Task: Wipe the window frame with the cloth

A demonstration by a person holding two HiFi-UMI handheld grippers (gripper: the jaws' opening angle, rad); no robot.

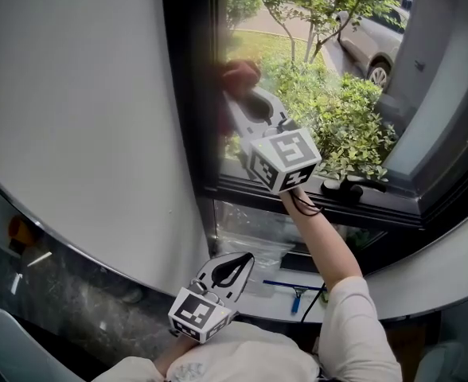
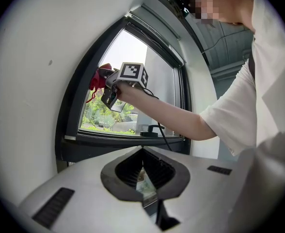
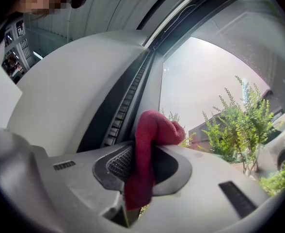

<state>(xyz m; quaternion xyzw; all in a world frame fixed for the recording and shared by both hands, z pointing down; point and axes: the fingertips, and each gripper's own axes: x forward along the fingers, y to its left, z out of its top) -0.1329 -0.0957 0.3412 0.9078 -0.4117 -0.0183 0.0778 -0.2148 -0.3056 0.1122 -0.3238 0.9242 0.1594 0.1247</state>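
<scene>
A red cloth (image 3: 150,149) is clamped between the jaws of my right gripper (image 3: 142,178), its bunched end sticking out past the tips. In the head view my right gripper (image 1: 248,95) is raised and holds the cloth (image 1: 240,74) against the left upright of the dark window frame (image 1: 190,94). The left gripper view shows the same cloth (image 2: 98,79) at the frame (image 2: 67,110). Low down by the person's body, my left gripper (image 1: 228,273) is shut and holds nothing; its jaws (image 2: 145,181) point toward the window's lower rail.
A black window handle (image 1: 349,188) sits on the lower rail. A blue-handled squeegee (image 1: 294,286) lies on the sill below. White wall (image 1: 75,118) borders the frame on the left. Outside are bushes (image 1: 345,118) and a parked car (image 1: 373,42).
</scene>
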